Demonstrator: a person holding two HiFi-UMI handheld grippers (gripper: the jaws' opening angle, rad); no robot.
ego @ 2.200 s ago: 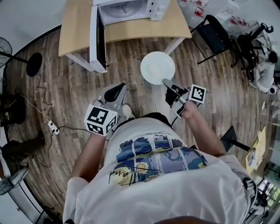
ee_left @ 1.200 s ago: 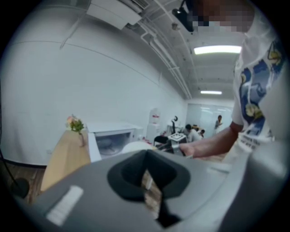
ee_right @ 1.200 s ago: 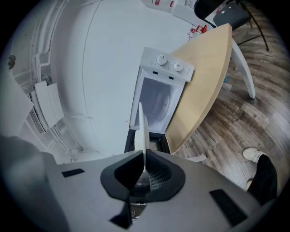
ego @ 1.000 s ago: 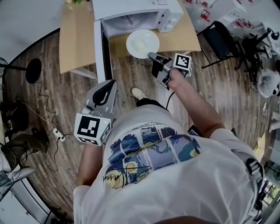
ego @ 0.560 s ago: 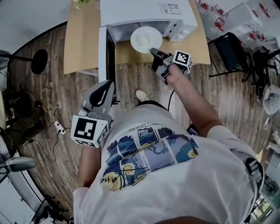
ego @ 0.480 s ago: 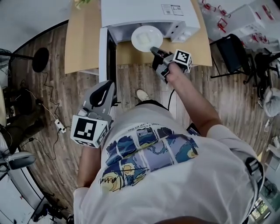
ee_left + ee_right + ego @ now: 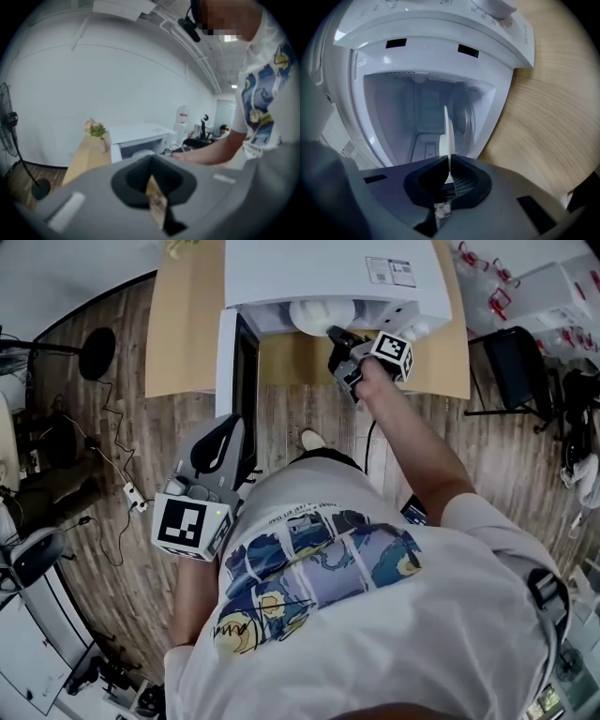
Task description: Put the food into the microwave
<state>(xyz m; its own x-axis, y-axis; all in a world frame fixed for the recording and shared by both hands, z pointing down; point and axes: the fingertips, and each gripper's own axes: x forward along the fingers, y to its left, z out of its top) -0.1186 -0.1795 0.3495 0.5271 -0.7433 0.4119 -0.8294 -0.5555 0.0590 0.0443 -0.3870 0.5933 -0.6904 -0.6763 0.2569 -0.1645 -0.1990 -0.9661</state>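
Observation:
The white microwave (image 7: 328, 273) stands on a wooden table (image 7: 178, 343) with its door (image 7: 232, 371) swung open to the left. My right gripper (image 7: 339, 339) is shut on the rim of a white plate (image 7: 322, 315), which sits partly inside the opening. In the right gripper view the plate (image 7: 449, 133) shows edge-on in front of the lit cavity (image 7: 422, 117). A pale piece of food (image 7: 442, 144) lies on it, and the right gripper (image 7: 449, 161) pinches its near edge. My left gripper (image 7: 220, 442) hangs low beside the door's edge, shut and holding nothing, as the left gripper view (image 7: 152, 161) also shows.
A vase of flowers (image 7: 96, 129) stands at the table's left end. A fan base (image 7: 98, 352) and a power strip with cables (image 7: 131, 498) lie on the floor at left. A black chair (image 7: 506, 362) is to the right.
The right gripper carried the plate forward from over the table's front edge into the microwave opening. The person and the left gripper moved closer to the open door.

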